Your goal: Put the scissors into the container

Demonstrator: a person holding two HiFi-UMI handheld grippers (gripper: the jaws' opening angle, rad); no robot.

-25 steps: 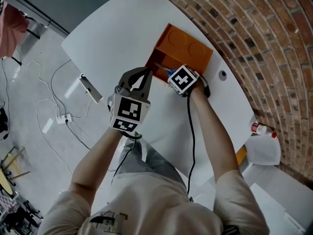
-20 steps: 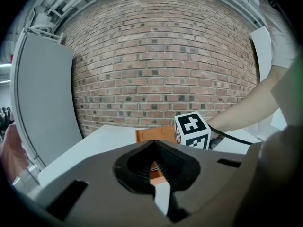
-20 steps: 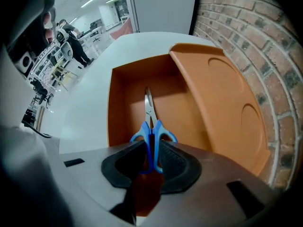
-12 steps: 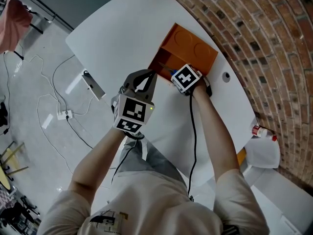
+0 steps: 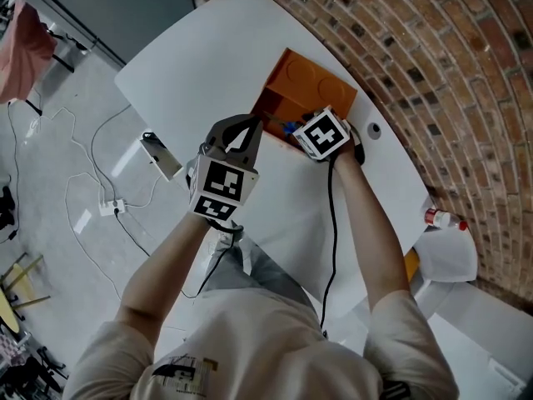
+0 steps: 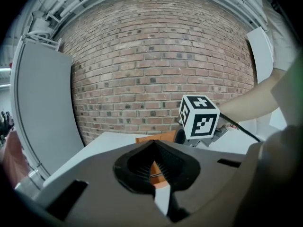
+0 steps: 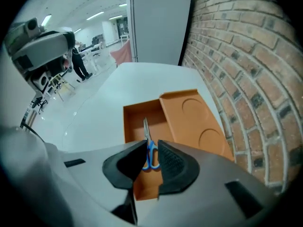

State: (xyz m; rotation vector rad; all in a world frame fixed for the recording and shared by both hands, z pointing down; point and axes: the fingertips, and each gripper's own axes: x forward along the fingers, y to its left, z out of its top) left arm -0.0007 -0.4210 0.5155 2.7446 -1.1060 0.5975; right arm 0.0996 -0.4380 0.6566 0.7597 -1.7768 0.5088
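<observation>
Blue-handled scissors [image 7: 146, 131] lie flat in the open compartment of the orange container [image 7: 135, 119], blades pointing away from me. My right gripper [image 7: 152, 143] hovers just above them. Its jaws are closing; the handles show through the gap, but the pads do not touch them. In the head view the container [image 5: 316, 77] stands on the white table near the brick wall. There the right gripper [image 5: 293, 132] is at its near edge, where a bit of blue from the scissors [image 5: 288, 127] shows. My left gripper [image 5: 251, 122] is shut and empty beside the container's left corner.
The white table [image 5: 208, 65] runs along a curved brick wall [image 5: 433, 73] and has a small round hole [image 5: 372, 127] to the right of the container. A flat grey device [image 5: 158, 155] and cables lie on the floor to the left. A bottle [image 5: 437, 217] stands at the right.
The right gripper has shifted slightly to the right at the container's near edge. The left gripper stays shut beside the container.
</observation>
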